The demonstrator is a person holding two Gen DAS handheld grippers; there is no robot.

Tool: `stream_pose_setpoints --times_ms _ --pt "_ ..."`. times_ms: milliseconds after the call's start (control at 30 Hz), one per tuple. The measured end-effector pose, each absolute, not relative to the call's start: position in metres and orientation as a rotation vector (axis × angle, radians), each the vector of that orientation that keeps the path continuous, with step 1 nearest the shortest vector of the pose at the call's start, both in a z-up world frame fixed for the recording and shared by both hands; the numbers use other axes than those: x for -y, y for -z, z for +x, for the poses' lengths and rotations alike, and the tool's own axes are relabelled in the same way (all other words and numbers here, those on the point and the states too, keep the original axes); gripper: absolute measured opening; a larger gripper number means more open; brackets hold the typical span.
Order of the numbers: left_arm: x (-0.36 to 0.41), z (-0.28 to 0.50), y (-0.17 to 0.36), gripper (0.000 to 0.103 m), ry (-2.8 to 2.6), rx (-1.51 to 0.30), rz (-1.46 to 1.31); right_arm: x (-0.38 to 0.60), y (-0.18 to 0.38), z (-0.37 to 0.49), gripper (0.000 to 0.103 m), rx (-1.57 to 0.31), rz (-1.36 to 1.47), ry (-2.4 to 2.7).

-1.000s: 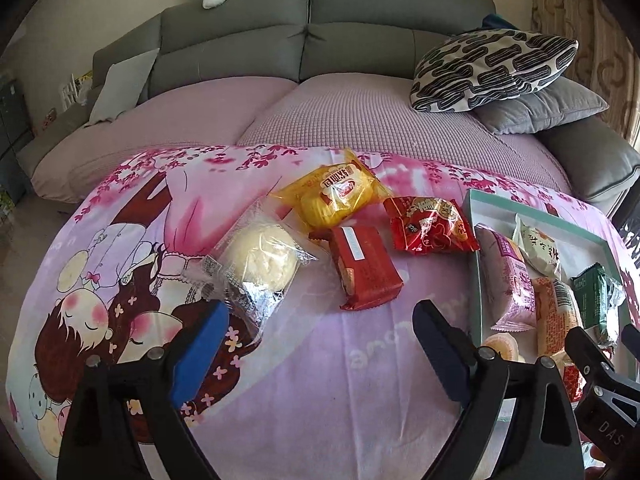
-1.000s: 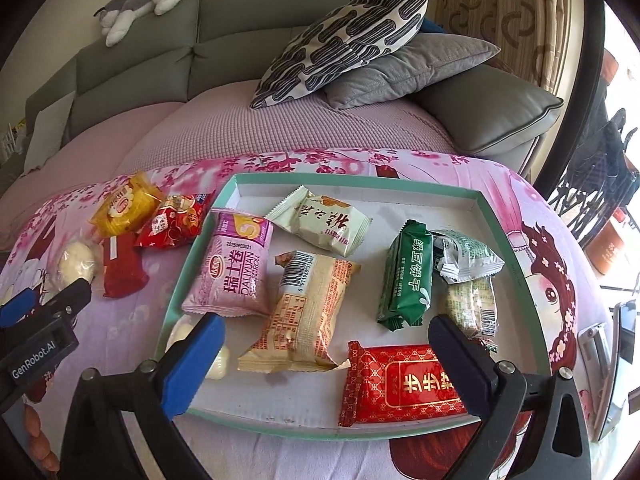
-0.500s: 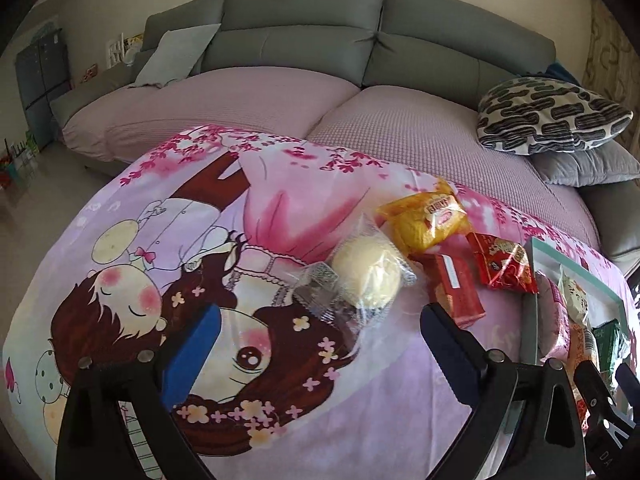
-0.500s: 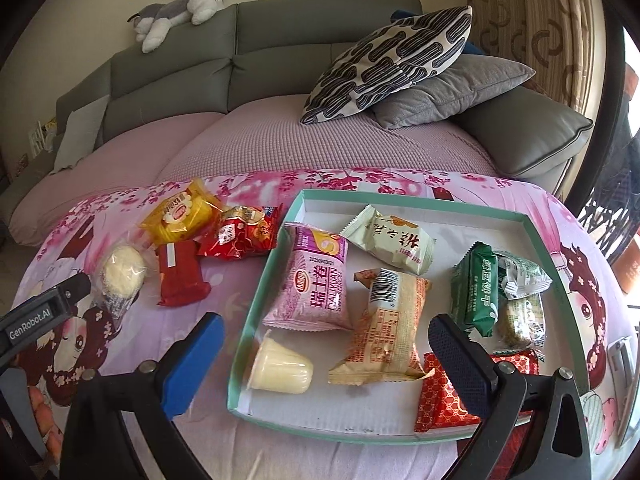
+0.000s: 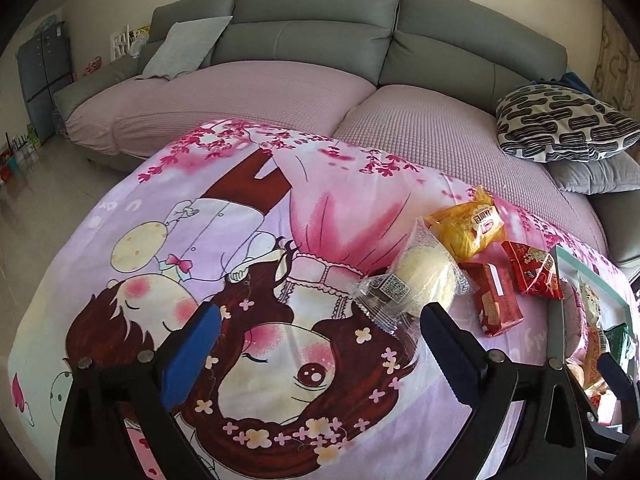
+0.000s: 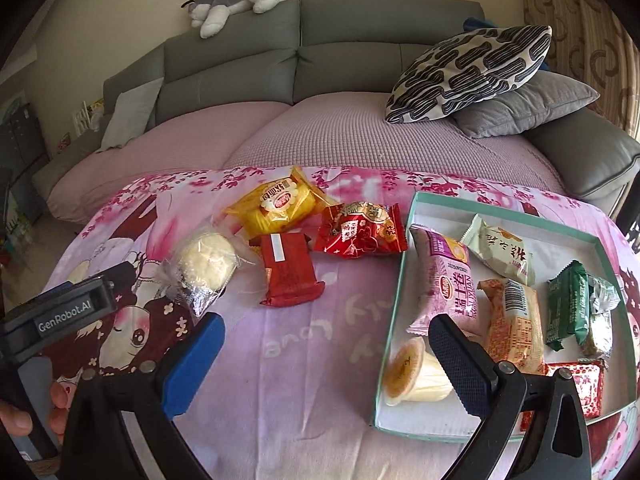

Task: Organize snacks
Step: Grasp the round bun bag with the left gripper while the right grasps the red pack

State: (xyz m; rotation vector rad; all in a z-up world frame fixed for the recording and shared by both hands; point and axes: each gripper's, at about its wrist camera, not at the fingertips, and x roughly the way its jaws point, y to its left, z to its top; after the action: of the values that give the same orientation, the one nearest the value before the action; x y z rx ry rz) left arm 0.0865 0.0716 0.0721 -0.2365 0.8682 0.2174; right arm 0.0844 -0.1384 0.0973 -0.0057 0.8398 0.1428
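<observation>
Over cloth (image 5: 320, 220) now — left gripper (image 5: 316, 344) shifted from tray (image 5: 592, 276).

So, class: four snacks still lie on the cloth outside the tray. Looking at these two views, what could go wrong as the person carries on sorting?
1. The clear-wrapped bun looks soft; a hard pinch might squash it, and its loose film could slip.
2. The red biscuit pack touches the yellow pack; grabbing one may drag the other.
3. The tray is crowded, and the pudding cup lies tipped near its corner; adding snacks could knock it.

Glossy plastic wraps the red snack pack (image 6: 290, 274) (crinkled) on matt printed cloth (image 6: 312, 360).
</observation>
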Motion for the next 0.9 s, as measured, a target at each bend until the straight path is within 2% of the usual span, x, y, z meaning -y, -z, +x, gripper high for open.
stream_pose_setpoints --times_ms 200,300,567,633,733,900 --pt "-0.075 0.102 -0.064 0.1 -0.133 -0.88 -0.32 0.124 -0.092 0.099 0.102 -0.854 -0.03 -0.149" --pt "-0.072 0.111 -0.061 0.098 -0.112 -0.888 -0.327 0.118 -0.085 0.109 0.092 -0.864 -0.056 -0.135" --pt "-0.055 0.131 -0.053 0.075 -0.019 -0.908 -0.305 0.106 -0.064 0.135 0.075 -0.892 -0.067 -0.139" --pt "-0.051 0.135 -0.052 0.074 -0.002 -0.907 -0.304 0.104 -0.059 0.139 0.074 -0.899 -0.056 -0.145" --pt "-0.046 0.14 -0.048 0.067 0.017 -0.92 -0.297 0.102 -0.052 0.146 0.065 -0.906 -0.05 -0.147" --pt "-0.042 0.144 -0.043 0.065 0.014 -0.934 -0.27 0.102 -0.044 0.152 0.05 -0.926 -0.029 -0.158"
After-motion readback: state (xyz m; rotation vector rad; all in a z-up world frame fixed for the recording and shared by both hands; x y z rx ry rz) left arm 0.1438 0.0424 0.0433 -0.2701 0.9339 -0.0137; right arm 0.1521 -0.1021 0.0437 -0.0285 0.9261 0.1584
